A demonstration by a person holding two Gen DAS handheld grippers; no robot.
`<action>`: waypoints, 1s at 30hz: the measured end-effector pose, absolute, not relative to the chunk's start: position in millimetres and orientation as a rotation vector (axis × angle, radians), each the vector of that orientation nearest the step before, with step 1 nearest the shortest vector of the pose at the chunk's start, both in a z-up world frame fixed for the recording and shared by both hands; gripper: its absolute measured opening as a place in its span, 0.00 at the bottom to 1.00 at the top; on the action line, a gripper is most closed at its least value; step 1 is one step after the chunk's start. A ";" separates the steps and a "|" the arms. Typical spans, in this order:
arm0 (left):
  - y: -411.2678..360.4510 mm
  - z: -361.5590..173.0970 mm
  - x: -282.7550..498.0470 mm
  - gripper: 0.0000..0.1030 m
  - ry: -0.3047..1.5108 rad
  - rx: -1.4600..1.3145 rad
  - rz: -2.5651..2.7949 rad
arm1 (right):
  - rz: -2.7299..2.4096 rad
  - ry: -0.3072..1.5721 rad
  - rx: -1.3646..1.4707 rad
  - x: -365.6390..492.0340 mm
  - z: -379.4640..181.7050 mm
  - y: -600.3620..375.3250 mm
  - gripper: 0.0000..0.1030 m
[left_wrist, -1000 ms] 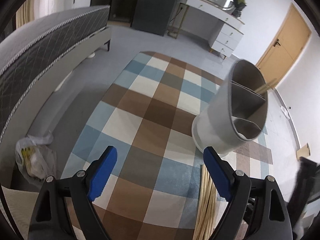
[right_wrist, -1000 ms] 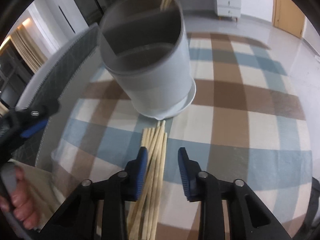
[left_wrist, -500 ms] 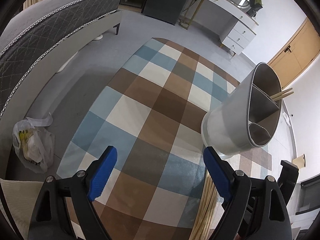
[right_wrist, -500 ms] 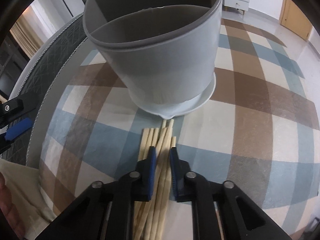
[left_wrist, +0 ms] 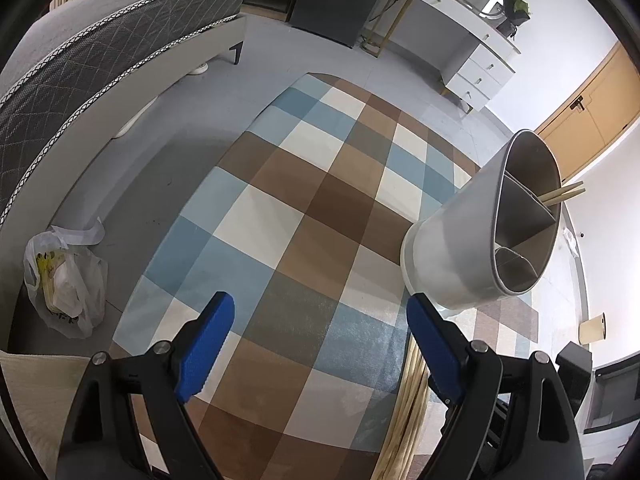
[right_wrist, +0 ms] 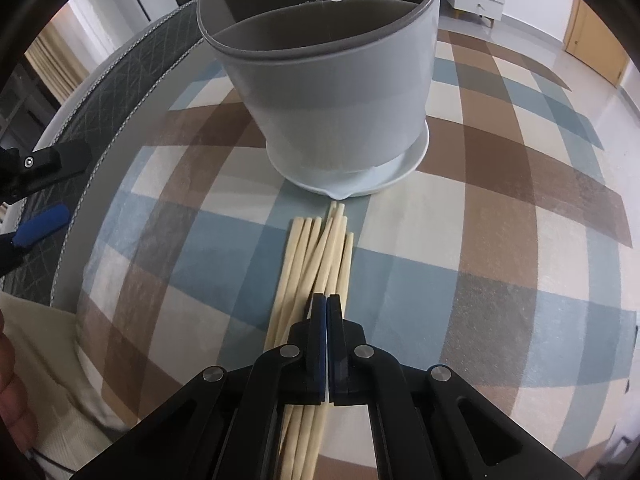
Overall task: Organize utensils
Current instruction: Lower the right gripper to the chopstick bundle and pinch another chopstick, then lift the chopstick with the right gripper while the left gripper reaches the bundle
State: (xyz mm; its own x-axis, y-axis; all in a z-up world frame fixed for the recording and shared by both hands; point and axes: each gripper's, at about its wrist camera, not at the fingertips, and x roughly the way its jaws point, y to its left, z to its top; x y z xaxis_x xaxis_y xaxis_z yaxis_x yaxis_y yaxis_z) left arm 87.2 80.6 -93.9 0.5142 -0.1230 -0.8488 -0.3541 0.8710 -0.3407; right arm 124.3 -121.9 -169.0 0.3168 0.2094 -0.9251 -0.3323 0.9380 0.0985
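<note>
A grey divided utensil holder [right_wrist: 340, 92] stands on its white saucer on the checked blue, brown and cream cloth [right_wrist: 500, 240]. Several pale wooden chopsticks [right_wrist: 316, 256] lie in a bundle just in front of it. My right gripper [right_wrist: 327, 300] points down into this bundle, shut on a chopstick, with a pale sliver showing between the blue pads. In the left wrist view the holder [left_wrist: 452, 248] is at the right with two chopsticks [left_wrist: 562, 194] sticking out of its far compartment. My left gripper [left_wrist: 320, 344] hangs open over bare cloth, left of the bundle [left_wrist: 408, 392].
A grey quilted bed [left_wrist: 80, 68] runs along the left. A plastic bag [left_wrist: 64, 284] lies on the floor beside it. A white dresser [left_wrist: 472, 60] and a wooden door [left_wrist: 592, 120] stand at the back. A cream cloth [right_wrist: 36, 340] and part of a hand show at the lower left.
The right jaws have closed together over the chopstick bundle, and that gripper has dropped closer to the holder. The left gripper stayed open; its view rolled slightly.
</note>
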 end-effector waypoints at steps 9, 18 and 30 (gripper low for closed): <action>91.4 -98.7 88.0 0.82 1.054 -0.563 0.172 | 0.305 1.217 -0.182 146.0 -169.1 -103.9 0.03; 94.7 -100.3 88.4 0.82 1.065 -0.586 0.173 | 0.284 1.199 -0.241 158.6 -176.1 -85.8 0.07; 81.6 -110.5 89.5 0.82 1.109 -0.492 0.134 | 0.335 1.116 -0.087 147.1 -162.6 -107.2 0.04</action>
State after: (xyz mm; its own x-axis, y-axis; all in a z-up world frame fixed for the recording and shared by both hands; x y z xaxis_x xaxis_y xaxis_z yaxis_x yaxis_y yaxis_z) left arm 89.5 81.6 -110.5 0.4499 -0.1372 -0.8825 -0.3441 0.8852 -0.3130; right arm 147.1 -107.2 -162.6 0.3950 0.2207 -0.8918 -0.3068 0.9467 0.0984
